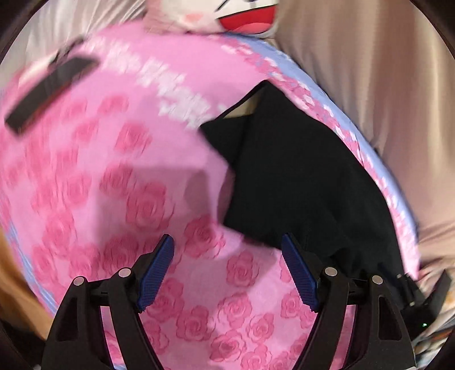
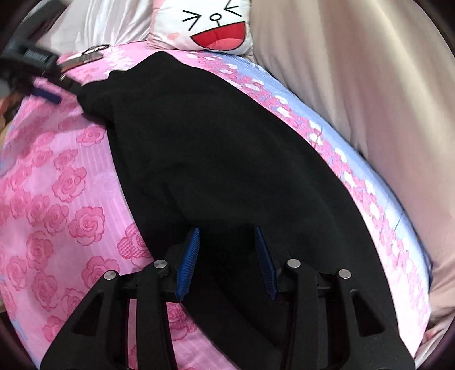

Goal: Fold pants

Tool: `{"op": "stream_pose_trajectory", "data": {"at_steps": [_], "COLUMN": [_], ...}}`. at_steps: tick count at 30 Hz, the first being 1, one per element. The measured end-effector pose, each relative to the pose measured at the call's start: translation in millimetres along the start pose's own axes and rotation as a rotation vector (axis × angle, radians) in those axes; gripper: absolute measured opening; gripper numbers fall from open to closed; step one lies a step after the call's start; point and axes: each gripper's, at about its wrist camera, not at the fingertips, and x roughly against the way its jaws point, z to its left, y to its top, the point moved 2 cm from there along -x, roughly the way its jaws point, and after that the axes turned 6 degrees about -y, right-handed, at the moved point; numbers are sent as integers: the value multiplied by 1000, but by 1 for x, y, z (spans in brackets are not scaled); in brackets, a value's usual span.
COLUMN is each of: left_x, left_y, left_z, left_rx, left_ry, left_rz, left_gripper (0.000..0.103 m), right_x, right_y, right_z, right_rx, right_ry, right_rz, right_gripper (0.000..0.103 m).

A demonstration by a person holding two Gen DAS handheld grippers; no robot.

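Observation:
Black pants (image 2: 227, 159) lie stretched along the right side of a pink rose-patterned bedsheet (image 2: 71, 199). My right gripper (image 2: 227, 236) is open, its blue pads either side of the pants' near end, just above the cloth. My left gripper (image 1: 227, 242) is open and empty over the pink sheet (image 1: 113, 176), left of the pants (image 1: 298, 176). The left wrist view is motion-blurred. In the right wrist view the left gripper (image 2: 42, 85) shows at the far left, near the pants' far corner.
A white cartoon-face pillow (image 2: 210, 25) sits at the head of the bed. A dark flat object (image 1: 48, 94) lies on the sheet at the far left. A beige curtain (image 2: 369, 99) hangs along the bed's right edge. The sheet has a light blue border (image 2: 327, 119).

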Motion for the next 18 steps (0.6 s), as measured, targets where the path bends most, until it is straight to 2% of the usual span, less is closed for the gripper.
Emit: {"op": "stream_pose_trajectory", "data": {"at_steps": [1,2,5,6,7,8,9,11,15,16,18], "left_x": [0,-2,-16,-18,-23,-30,-31,-24,5,6,2], "left_y": [1,6,19,21,25,32,39,65,117,124,133], "left_z": [0,-3,-12,-18,-25,-29,-29,-36,-51,-52,-47], "left_rx": [3,-12,-24,-48,-83,-83,-85,-138,-211,-227,-238], "left_ry": [-13,-29,-63,-66,-101,-90,-95,-76,-106,-88,18], "left_rz": [-14,-34,-36,-40,-29,-6,-19,-76,-192,-202,-205], "left_gripper": [81,82,80,61,10,9,6,4,5,5,1], "right_x": [-2,-6,-6,-7,-4,-4,-5,-4,7,8,-2], "right_y": [-1,-2,-1,0,0,0,1,5,19,22,18], "right_z": [-1,-1,-1,-2,2,1,1,-1,-9,-6,10], "right_rx": [-17,-33,-70,-80,-87,-96,-103,-132,-244,-246,-202], "right_ry": [6,8,5,4,3,8,10,35,113,135,169], "right_rz": [4,10,13,14,13,16,15,16,-23,-30,16], "right_gripper": [39,39,39,39,39,39,36,32,24,24,24]}}
